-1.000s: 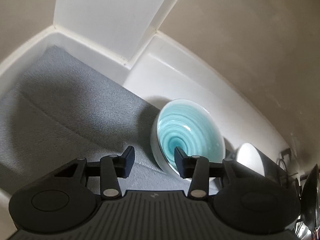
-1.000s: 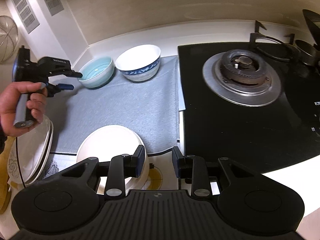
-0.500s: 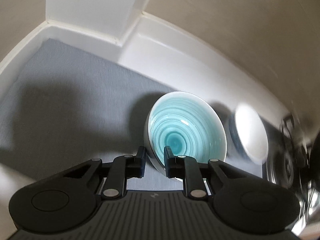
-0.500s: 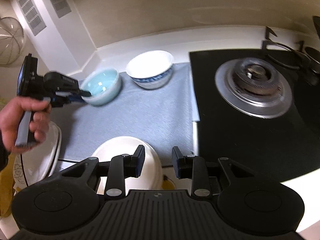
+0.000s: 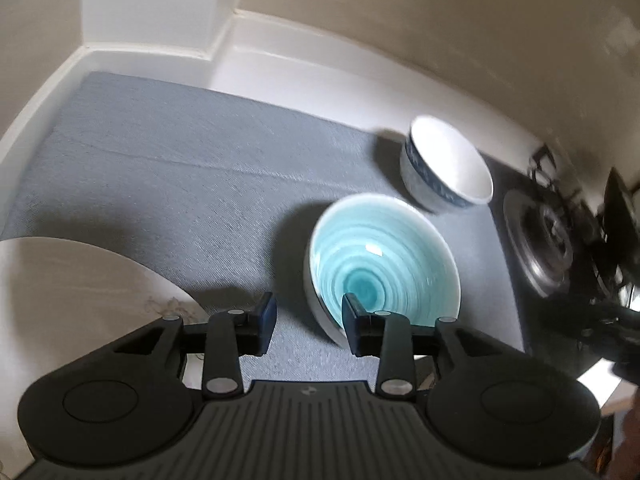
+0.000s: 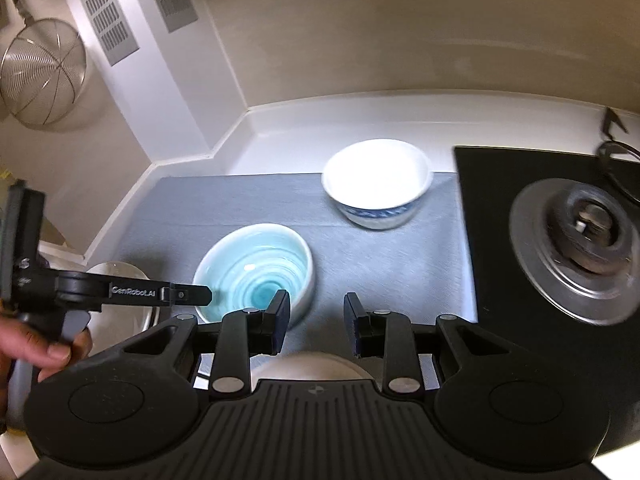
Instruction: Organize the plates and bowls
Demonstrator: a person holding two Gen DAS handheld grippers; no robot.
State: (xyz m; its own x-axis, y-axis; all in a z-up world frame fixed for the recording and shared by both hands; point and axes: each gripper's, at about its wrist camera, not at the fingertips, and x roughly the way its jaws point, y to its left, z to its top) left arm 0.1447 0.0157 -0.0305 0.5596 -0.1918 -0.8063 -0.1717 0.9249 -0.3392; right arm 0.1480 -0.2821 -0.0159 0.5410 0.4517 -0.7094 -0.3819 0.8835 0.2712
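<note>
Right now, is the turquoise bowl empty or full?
Empty: the turquoise bowl stands on the grey mat with only its glazed rings showing inside.

a white counter [image 6: 280, 128] carries a grey mat [image 6: 392, 264] and black hob [image 6: 500, 208]

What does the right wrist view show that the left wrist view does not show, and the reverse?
Only the right wrist view: a wire strainer on the wall, wall vents, and the left gripper, jaws opening, with one finger inside the turquoise bowl. Only the left wrist view: a large cream plate at the left edge. Both share: the turquoise bowl, the white bowl with blue pattern, the grey mat and the stove burner.
</note>
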